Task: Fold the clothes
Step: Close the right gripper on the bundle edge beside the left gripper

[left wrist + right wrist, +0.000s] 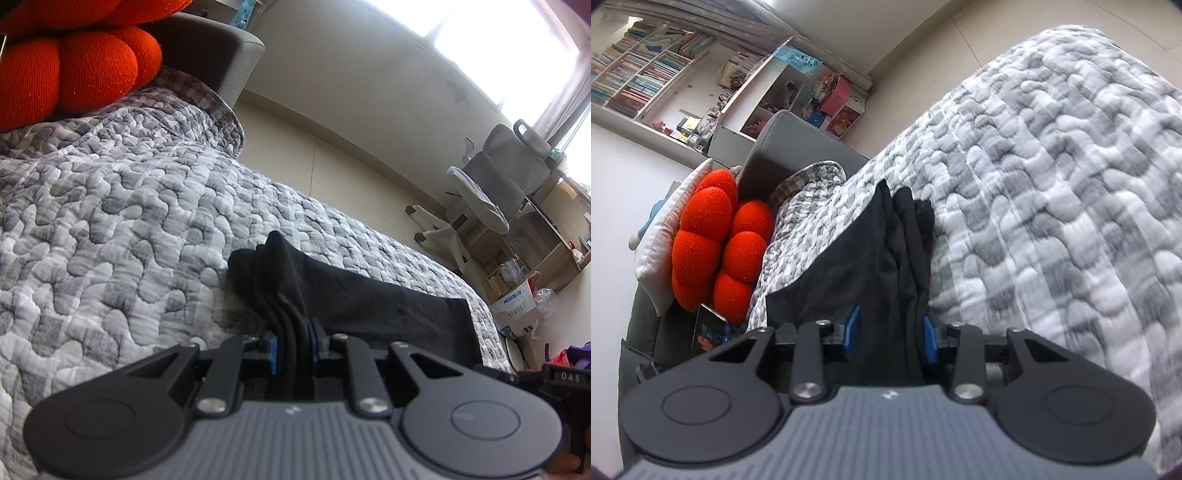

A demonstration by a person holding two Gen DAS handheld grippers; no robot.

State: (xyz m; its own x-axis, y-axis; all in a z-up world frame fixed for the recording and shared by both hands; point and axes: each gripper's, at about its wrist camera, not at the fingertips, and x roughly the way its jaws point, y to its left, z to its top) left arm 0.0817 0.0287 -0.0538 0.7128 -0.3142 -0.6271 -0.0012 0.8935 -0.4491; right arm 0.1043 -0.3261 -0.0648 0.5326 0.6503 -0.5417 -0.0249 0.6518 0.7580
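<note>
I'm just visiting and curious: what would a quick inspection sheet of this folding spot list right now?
Surface: grey-and-white quilted bedspread, rumpled near the headboard.
Job's things: black garment, bunched in layered folds, lying on the bedspread.
Clutter: red knotted cushion and white pillow at the bed's head.
Grippers: left gripper shut on the garment's folds; right gripper shut on a thicker bunch.
Cables: nothing seen.
Surroundings: office chair, bookshelves, bright window.

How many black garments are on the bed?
1 that I can make out: a black garment on the quilt, its bunched folds held in both jaws. More could be hidden among the folds.
</note>
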